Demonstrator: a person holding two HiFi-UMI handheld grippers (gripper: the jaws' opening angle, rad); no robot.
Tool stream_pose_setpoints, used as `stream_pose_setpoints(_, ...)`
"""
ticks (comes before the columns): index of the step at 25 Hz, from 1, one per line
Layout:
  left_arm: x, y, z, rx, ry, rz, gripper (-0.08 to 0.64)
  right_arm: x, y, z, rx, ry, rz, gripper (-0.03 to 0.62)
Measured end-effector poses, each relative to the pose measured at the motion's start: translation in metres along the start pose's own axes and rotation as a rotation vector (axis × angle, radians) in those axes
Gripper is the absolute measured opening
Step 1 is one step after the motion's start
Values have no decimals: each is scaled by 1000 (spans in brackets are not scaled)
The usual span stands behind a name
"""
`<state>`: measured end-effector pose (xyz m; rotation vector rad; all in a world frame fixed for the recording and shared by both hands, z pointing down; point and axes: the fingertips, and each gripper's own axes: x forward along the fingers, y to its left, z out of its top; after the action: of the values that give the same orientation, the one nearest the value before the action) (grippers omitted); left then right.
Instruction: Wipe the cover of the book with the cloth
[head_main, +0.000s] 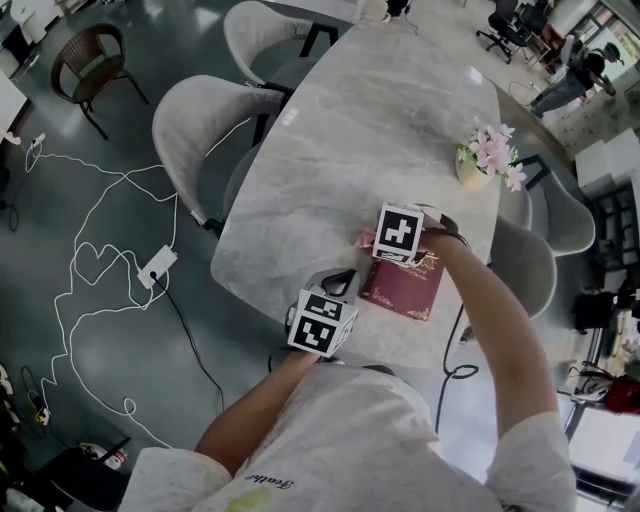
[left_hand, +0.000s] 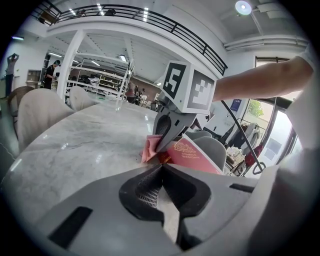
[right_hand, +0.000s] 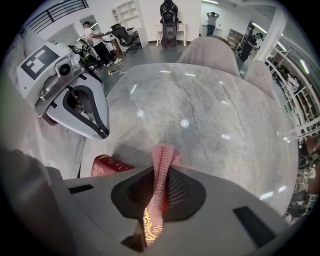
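On the marble table (head_main: 350, 120) a dark red book (head_main: 408, 288) with gold print lies flat, close to the edge where the person stands. The right gripper (right_hand: 162, 167) is over the far left corner of the book. Its jaws are closed on a pink cloth (right_hand: 163, 152). One fold of the cloth stands up between the two jaws, and under them, through the narrow gap, the gold ornament of the cover shows. In the head view a little of the cloth comes out past the far edge of the book onto the marble. Whether the cloth presses on the cover or only hangs over it, I cannot tell.

The left gripper (left_hand: 161, 167) is low over the table, just beside the left edge of the book. Its jaws are together at the tips and nothing is between them. If the tips touch the book is not clear; in the left gripper view the book lies just beyond them, with the right gripper and the cloth behind it.

Farther on the table, to the right and well apart from the book, stands a small vase with pink flowers (head_main: 487, 155). Light upholstered chairs (head_main: 200, 140) stand around the table. On the dark floor to the left a white cable (head_main: 90, 250) lies in loops and leads to a white power strip (head_main: 157, 266).
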<state>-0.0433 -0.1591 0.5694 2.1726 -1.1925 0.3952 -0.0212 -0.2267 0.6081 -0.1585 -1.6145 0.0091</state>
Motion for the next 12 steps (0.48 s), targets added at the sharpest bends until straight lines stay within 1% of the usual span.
stream_pose_setpoints(7, -7, -5, -8, -2, -5, 2, 8, 2, 15, 3, -29, 5, 5, 20)
stream_pose_setpoints(12, -8, -10, -12, 0, -7, 2, 8, 2, 25, 5, -34, -9, 14, 20)
